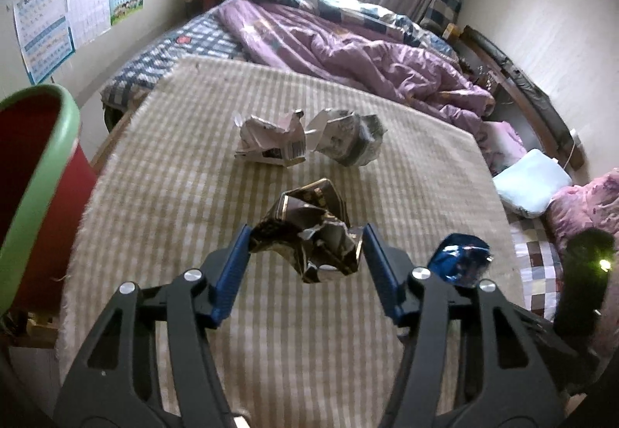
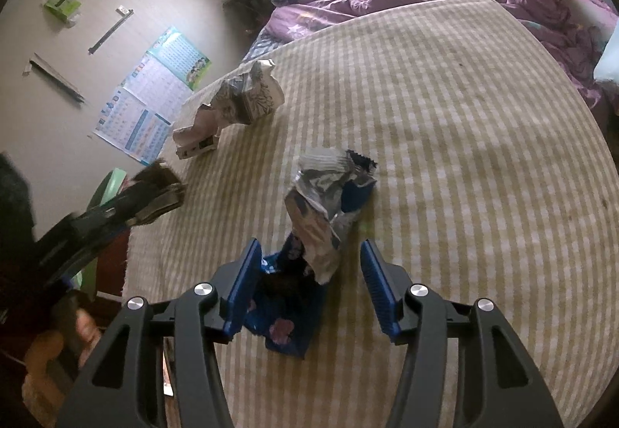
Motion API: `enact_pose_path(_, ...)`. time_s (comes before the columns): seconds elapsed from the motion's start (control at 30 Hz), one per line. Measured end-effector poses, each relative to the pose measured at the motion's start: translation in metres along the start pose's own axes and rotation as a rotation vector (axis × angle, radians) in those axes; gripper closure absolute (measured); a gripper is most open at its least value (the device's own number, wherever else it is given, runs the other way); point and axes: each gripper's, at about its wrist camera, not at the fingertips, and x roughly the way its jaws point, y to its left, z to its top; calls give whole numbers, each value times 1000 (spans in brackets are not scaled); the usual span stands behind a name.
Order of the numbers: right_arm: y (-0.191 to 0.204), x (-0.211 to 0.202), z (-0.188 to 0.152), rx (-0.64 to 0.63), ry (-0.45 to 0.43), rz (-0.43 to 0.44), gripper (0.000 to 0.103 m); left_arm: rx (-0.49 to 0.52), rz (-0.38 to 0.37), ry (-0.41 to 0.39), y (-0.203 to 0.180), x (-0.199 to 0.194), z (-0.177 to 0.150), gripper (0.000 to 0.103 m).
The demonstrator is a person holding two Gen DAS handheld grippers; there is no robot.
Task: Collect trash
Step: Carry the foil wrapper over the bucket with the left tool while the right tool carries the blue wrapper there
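Observation:
In the left wrist view my left gripper (image 1: 305, 234) is shut on a crumpled dark brown and gold wrapper (image 1: 309, 231), held above the striped beige blanket (image 1: 387, 312). Two crumpled white printed cartons (image 1: 271, 138) (image 1: 348, 138) lie farther back. A red bin with a green rim (image 1: 35, 176) stands at the left. In the right wrist view my right gripper (image 2: 309, 254) is open around a blue and silver wrapper (image 2: 321, 211) lying on the blanket; neither pad (image 2: 247, 273) presses it. The same wrapper shows in the left view (image 1: 460, 261).
A rumpled purple duvet (image 1: 367, 53) and checked bedding lie behind the blanket. Pillows (image 1: 530, 180) sit at the right. Posters (image 1: 77, 10) hang on the left wall. In the right wrist view the left gripper with the brown wrapper (image 2: 154, 192) is at the left.

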Motion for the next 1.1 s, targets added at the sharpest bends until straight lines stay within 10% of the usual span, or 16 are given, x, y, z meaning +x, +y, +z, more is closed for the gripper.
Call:
enact_pose_path(0.17, 6, 6, 0, -22, -12, -50, 51, 20, 14, -35, 3, -17, -2, 46)
enact_pose_path(0.4, 23, -2, -3, -67, -58, -69, 82, 10, 19, -51, 16, -28, -4, 46)
enact_pose_path(1.1, 149, -42, 0, -251, -262, 7, 81, 34, 38, -159, 74, -83, 7, 46)
